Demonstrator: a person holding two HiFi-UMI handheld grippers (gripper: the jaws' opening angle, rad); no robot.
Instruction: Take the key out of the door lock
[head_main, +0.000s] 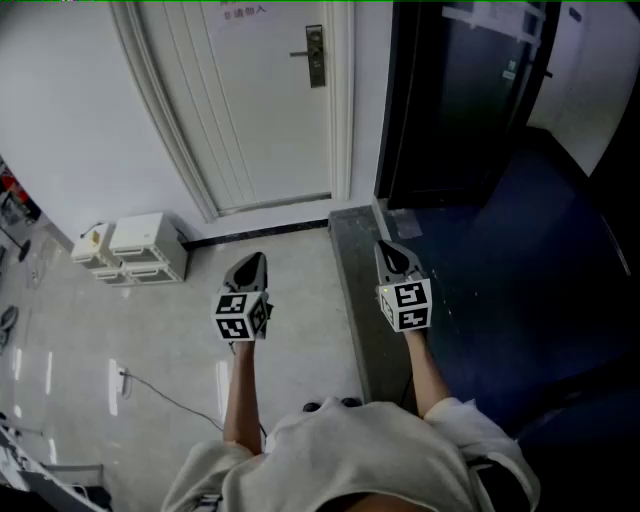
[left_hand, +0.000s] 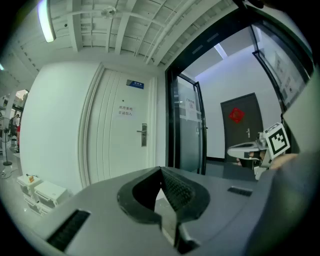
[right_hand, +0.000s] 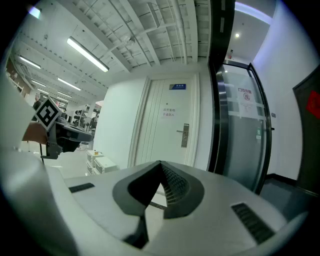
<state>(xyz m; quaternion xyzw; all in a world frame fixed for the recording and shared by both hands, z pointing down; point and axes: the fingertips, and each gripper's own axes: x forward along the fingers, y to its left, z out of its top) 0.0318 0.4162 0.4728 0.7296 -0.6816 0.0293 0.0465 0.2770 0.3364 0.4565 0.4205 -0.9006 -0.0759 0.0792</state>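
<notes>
**Approach not begun: both grippers empty, lock well ahead**

The left gripper (left_hand: 161, 171) has its fingers (left_hand: 177, 191) pressed together at the tips with nothing between them. The right gripper (right_hand: 160, 165) is the same, its ribbed fingers (right_hand: 174, 186) closed on air. Both point roughly level toward the white door (head_main: 260, 110).

The door lock (head_main: 315, 55), a dark upright plate with a lever handle, sits at about 12 o'clock from the grippers and well apart from both. The key is too small to make out in any view; I judge it to be in that plate, below the handle.

The task looks to be at its very start, the reach to the lock. The next move calls for walking up, parting one gripper's fingers, lining them up on the key's head and pulling straight out along its axis.

There is open floor (head_main: 290, 290) ahead. White boxes (head_main: 145, 248) stand at 10 o'clock of the left gripper, against the wall. A thin cable (head_main: 160, 392) lies at its 7 o'clock. A dark glass doorway (head_main: 470, 90) stands at 1 o'clock of the right gripper, its frame just beside the door's lock edge, so room narrows there.
</notes>
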